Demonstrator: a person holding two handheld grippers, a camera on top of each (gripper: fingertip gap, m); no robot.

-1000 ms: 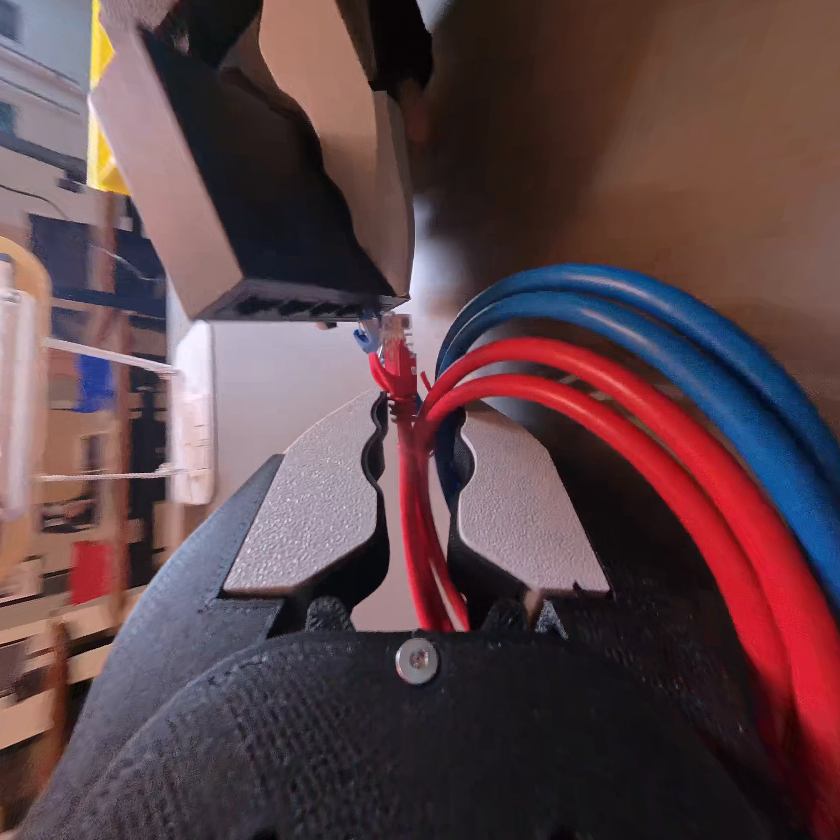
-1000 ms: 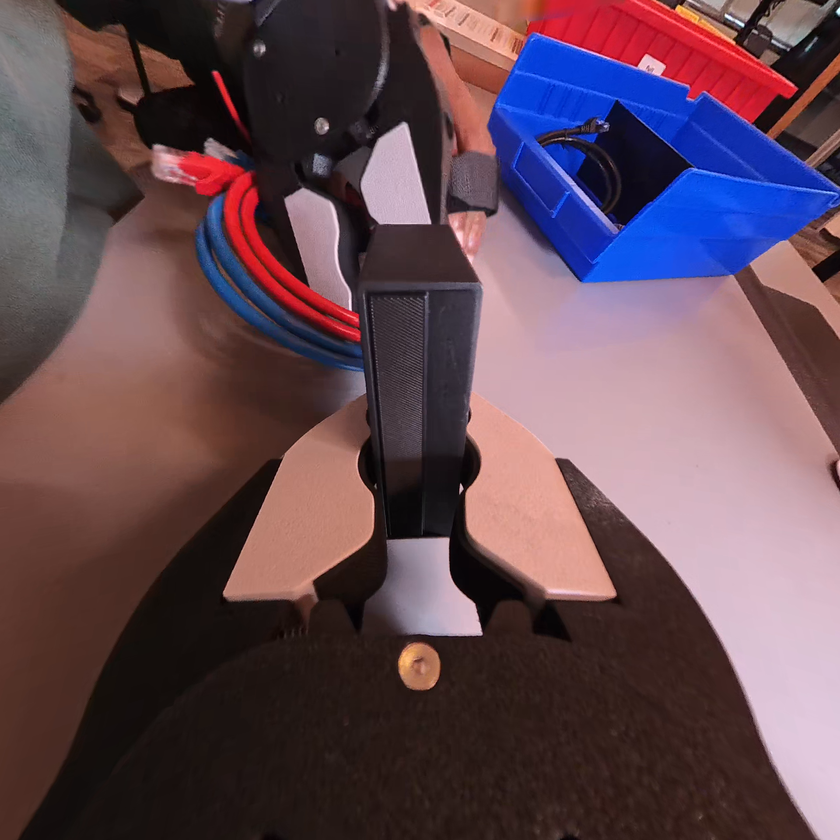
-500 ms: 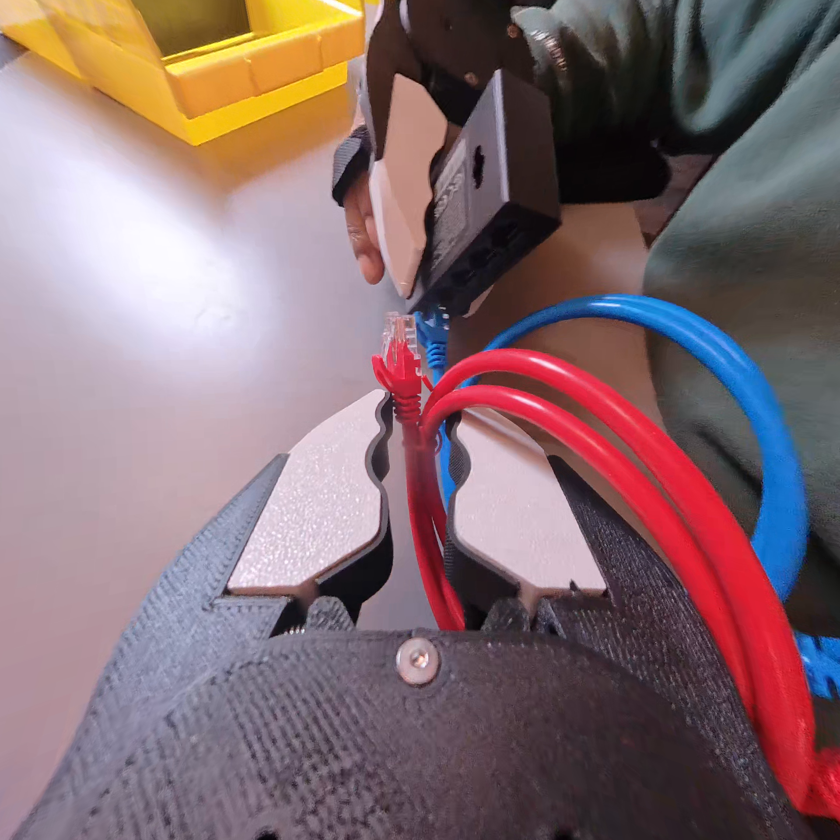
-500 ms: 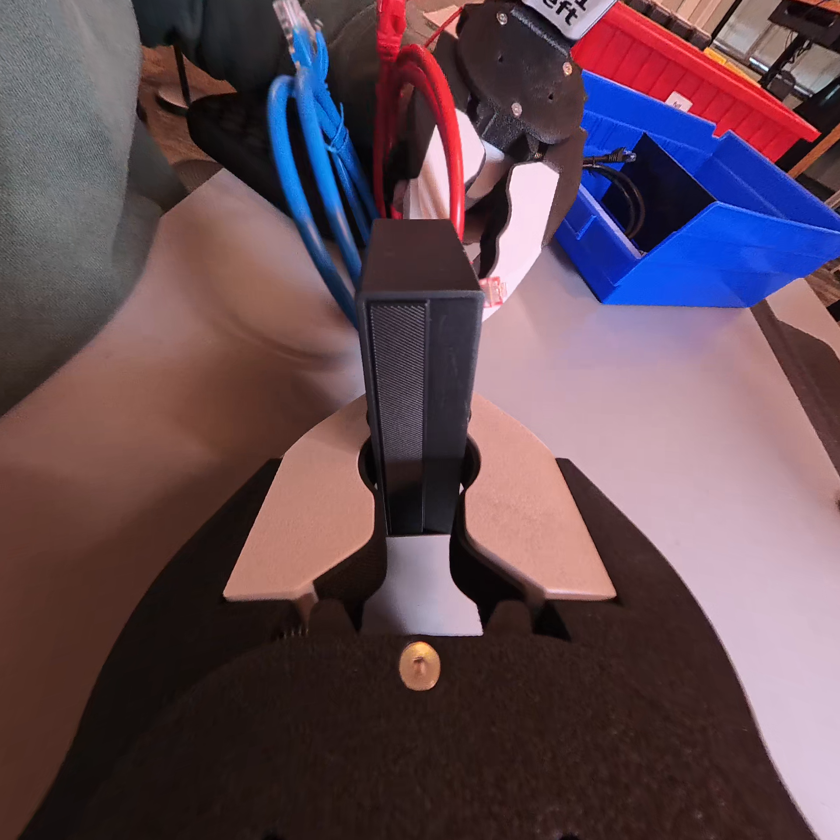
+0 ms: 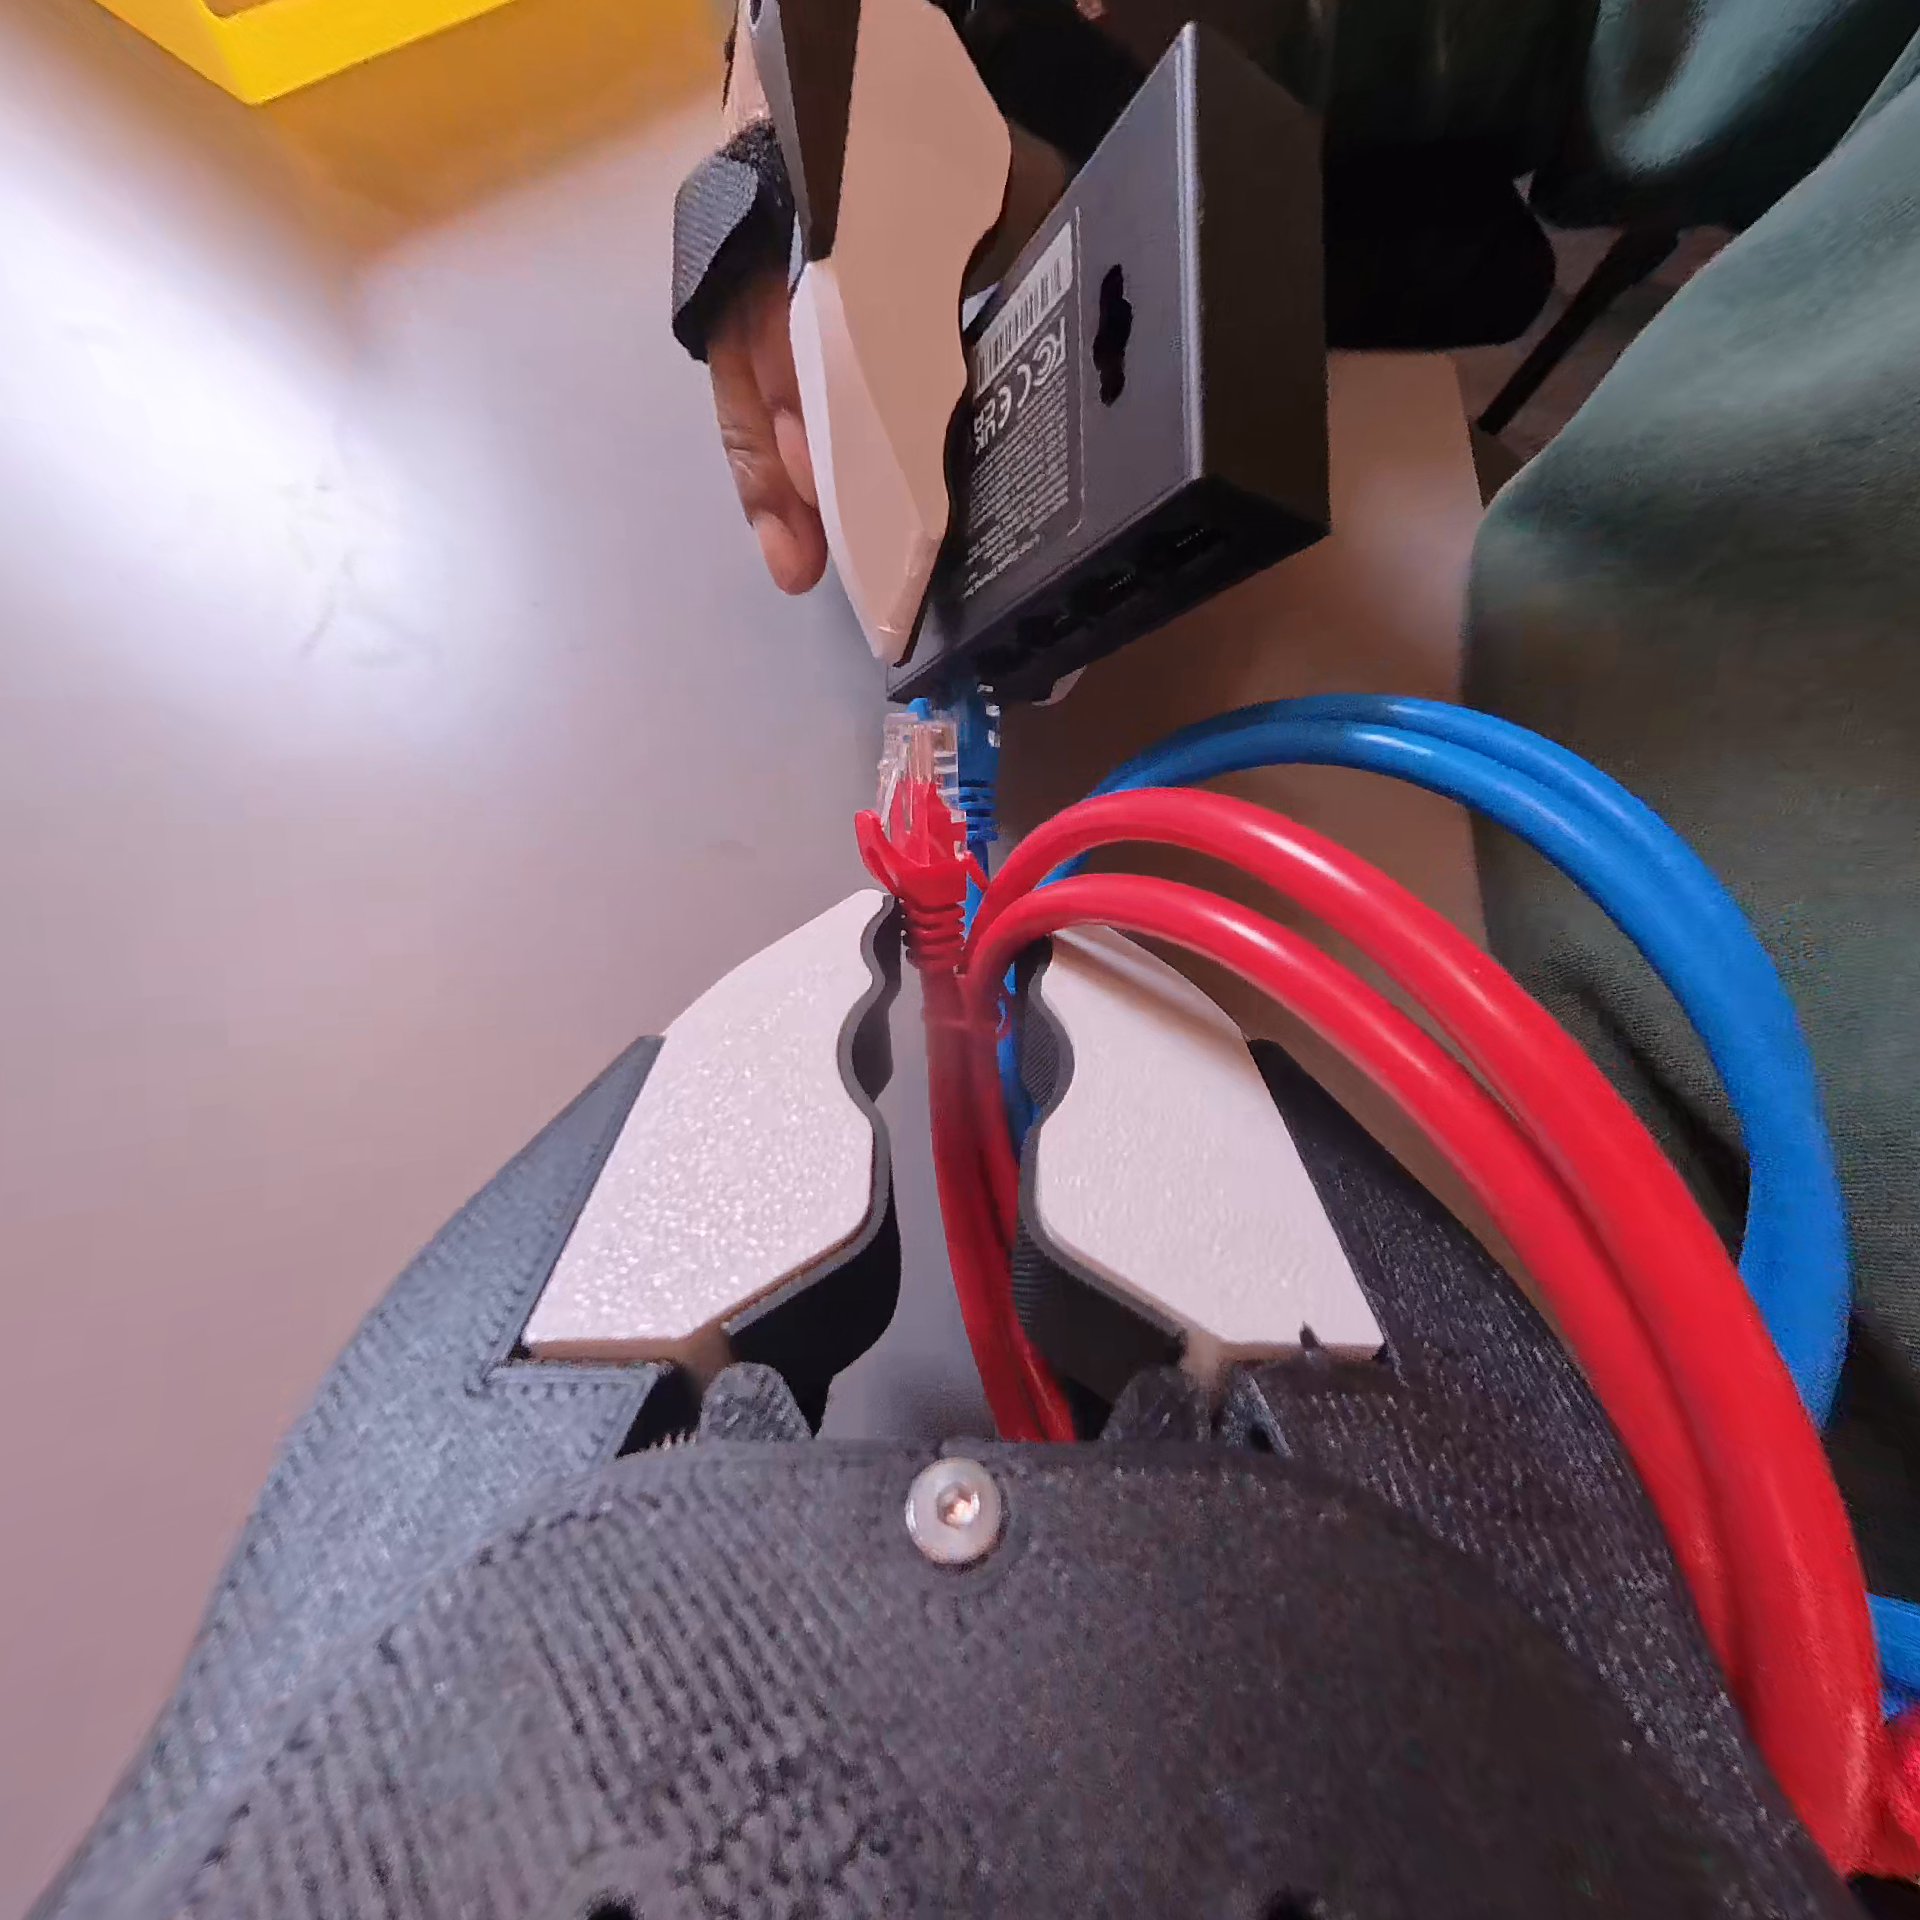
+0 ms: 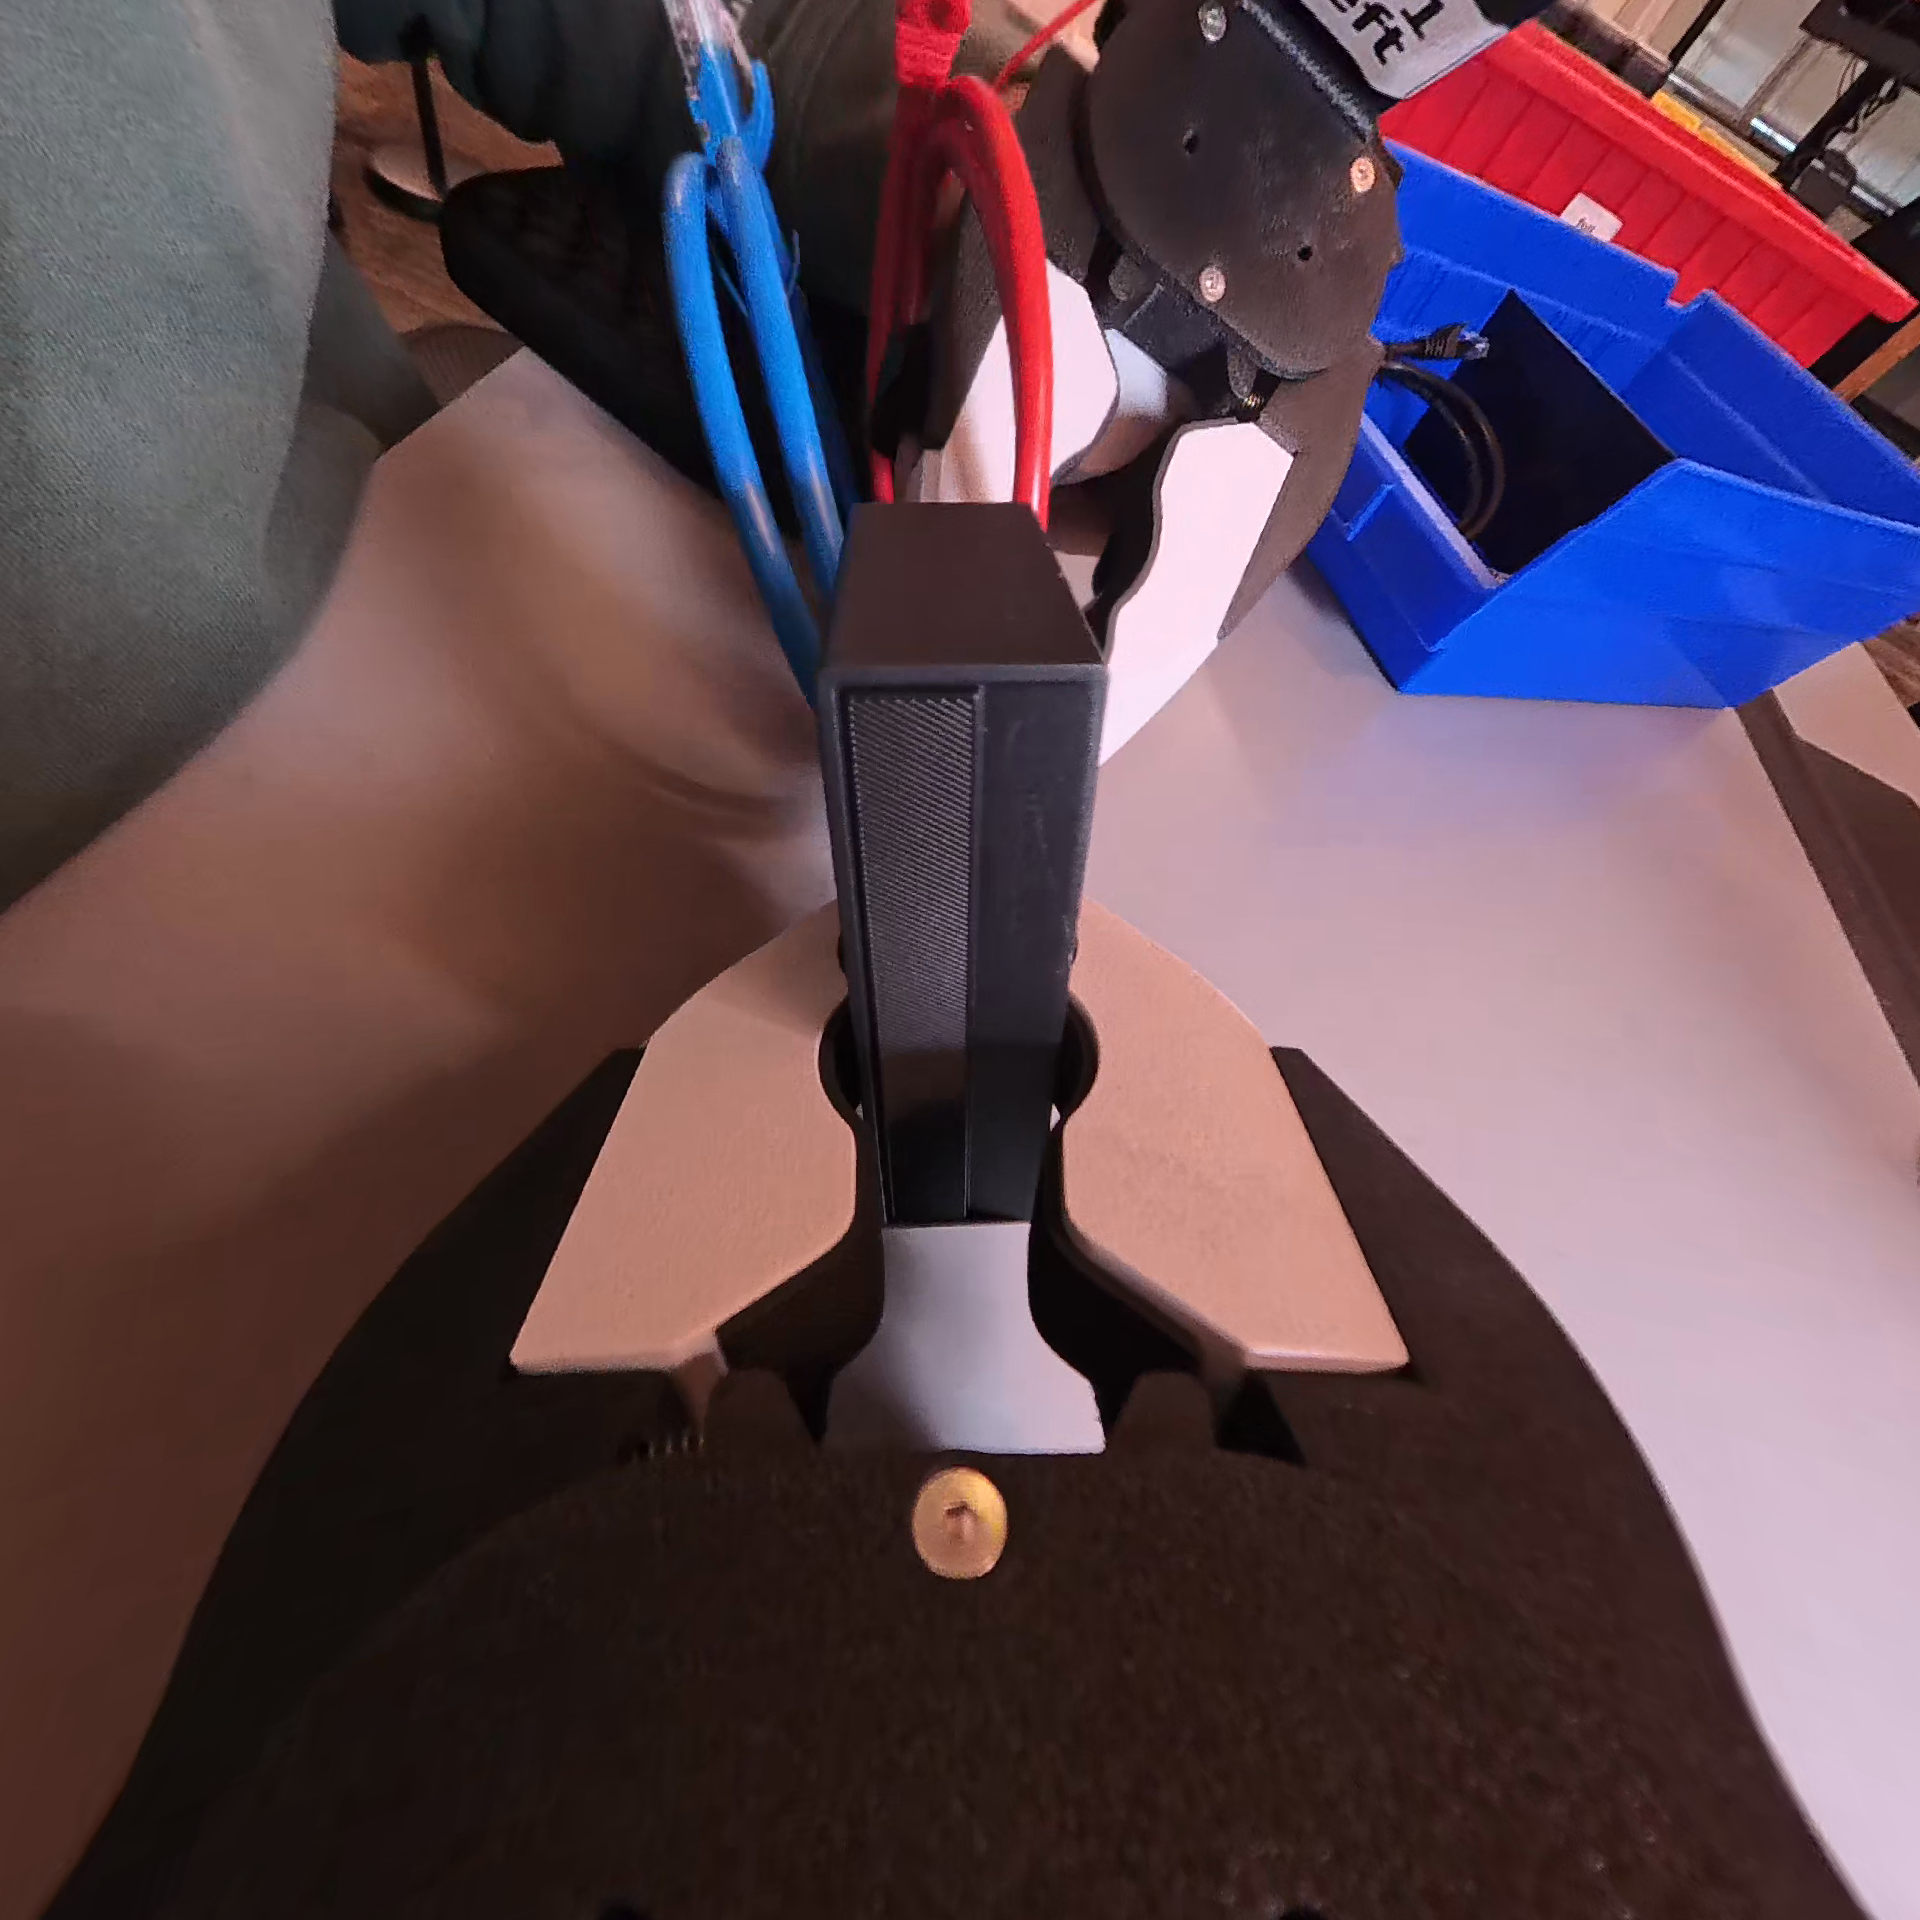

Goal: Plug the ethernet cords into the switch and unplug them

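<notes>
**Left gripper lining plugs up under the switch ports**

Left gripper [image 5: 961, 935]: fingers nearly closed, pinching the red cord [image 5: 951, 1049] and the blue cord [image 5: 1006, 1039] together just behind their plugs. Both plugs stick out past the fingertips. Red plug [image 5: 914, 790] is free in the air, just below the port face. Blue plug [image 5: 971, 743] sits behind it with its tip at the end port; whether it is seated or only touching cannot be told from here. Loose loops of both cords arc off to the right, over a green sleeve [image 5: 1714, 520].

Right gripper [image 6: 961, 1039]: closed firmly on the black switch [image 6: 961, 831], gripped by its broad faces and held above the grey table [image 6: 1455, 935]. In the left wrist view the switch [image 5: 1143, 364] hangs port side down, towards the plugs.

Step in hand, as judged: insertion.
- Two plugs in one pinch will not match the port spacing. Aim one plug at one port and let the other ride alongside.
- Plug axis should be square to the port face, latch tab on the matching side.
- Push straight; right gripper braces against the push.
- Risk: cords slipping between the fingers under load.

Farther out: a yellow bin [image 5: 312, 42] beyond the left gripper; a blue bin [image 6: 1662, 499] with a black cable inside and a red bin [image 6: 1621, 166] behind it.
</notes>
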